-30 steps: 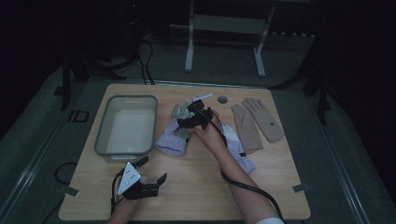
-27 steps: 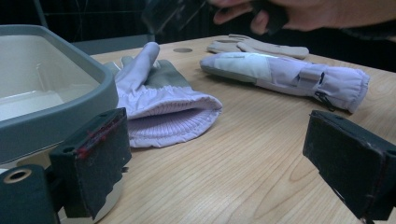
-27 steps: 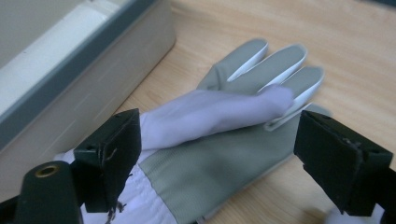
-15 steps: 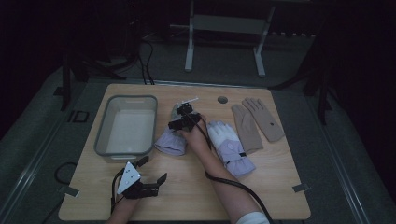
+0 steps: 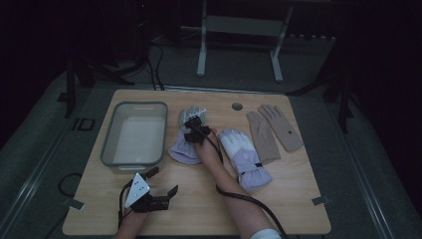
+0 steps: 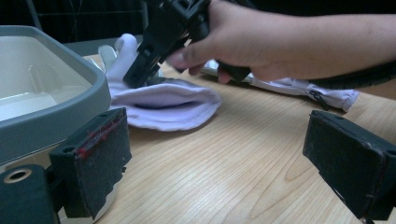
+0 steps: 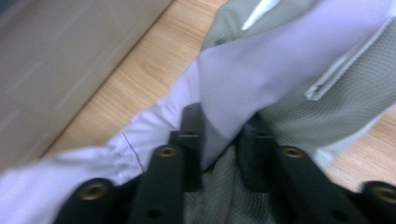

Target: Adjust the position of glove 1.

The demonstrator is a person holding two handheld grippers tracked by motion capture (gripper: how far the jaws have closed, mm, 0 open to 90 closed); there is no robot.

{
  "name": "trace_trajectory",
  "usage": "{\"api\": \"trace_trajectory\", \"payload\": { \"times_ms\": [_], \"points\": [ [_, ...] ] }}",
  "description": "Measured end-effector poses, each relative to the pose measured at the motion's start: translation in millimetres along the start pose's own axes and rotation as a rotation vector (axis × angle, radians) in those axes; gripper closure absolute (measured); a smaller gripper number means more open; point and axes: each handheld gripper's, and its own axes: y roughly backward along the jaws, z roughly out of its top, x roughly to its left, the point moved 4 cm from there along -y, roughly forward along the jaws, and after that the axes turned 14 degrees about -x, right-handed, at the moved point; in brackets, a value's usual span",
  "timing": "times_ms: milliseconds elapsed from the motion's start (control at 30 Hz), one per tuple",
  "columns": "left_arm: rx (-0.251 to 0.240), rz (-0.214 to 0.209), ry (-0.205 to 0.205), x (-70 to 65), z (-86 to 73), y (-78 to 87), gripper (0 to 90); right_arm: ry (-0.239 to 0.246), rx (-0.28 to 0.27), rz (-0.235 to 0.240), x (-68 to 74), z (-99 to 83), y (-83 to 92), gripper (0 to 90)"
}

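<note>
A lavender and grey padded glove (image 5: 183, 148) (image 6: 163, 100) (image 7: 261, 65) lies on the wooden table right beside the grey tray (image 5: 134, 105). My right gripper (image 5: 195, 128) (image 6: 152, 56) (image 7: 222, 140) is down on this glove. Its jaws have just been closing and now pinch a fold of the lavender fabric between them. My left gripper (image 5: 163, 181) (image 6: 224, 163) rests near the table's front left, open, with bare wood between its pads (image 6: 93, 158).
The matching lavender glove (image 5: 246, 157) lies right of the right forearm, with its cuff toward the person. Two beige gloves (image 5: 271, 129) lie farther right. The tray wall (image 6: 51, 121) stands close to my left gripper's left pad. A round hole (image 5: 237, 106) is in the tabletop.
My right gripper has moved left and down from between the two padded gloves onto the glove by the tray, and its jaws have closed on the fabric. The left gripper has stayed put.
</note>
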Motion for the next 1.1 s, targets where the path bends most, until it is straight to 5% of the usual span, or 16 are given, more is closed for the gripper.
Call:
{"api": "trace_trajectory", "payload": {
  "times_ms": [100, 300, 333, 500, 700, 867, 1100],
  "points": [
    [-0.002, 0.0, 0.002, 0.3, 0.0, -0.1, 7.8, 0.057, -0.017, -0.008, -1.1, 3.4, 12.8, 78.4],
    [-0.004, -0.002, 0.003, 0.1, 0.1, -0.4, 7.8, 0.054, -0.055, 0.017, -5.1, 5.1, 46.4, 78.4],
    [-0.008, 0.001, 0.003, 0.2, 0.1, -0.5, 7.7, 0.047, -0.073, 0.039, -4.2, 4.3, 63.7, 78.4],
    [-0.018, 0.013, 0.004, 0.6, 0.3, 0.1, 7.7, 0.099, -0.11, 0.022, -1.1, -5.2, 104.2, 78.4],
    [-0.016, 0.012, -0.003, -0.3, 0.3, -1.3, 7.7, 0.091, -0.133, 0.02, 1.9, -22.5, 135.9, 78.0],
    [-0.021, 0.012, -0.008, -1.3, 0.3, -1.5, 7.7, 0.106, -0.101, -0.009, 2.2, -41.6, 135.1, 78.0],
    [-0.017, 0.006, -0.003, -1.2, 0.2, -1.9, 7.7, 0.091, -0.004, -0.003, -10.8, -69.7, 90.8, 73.0]
  ]
}}
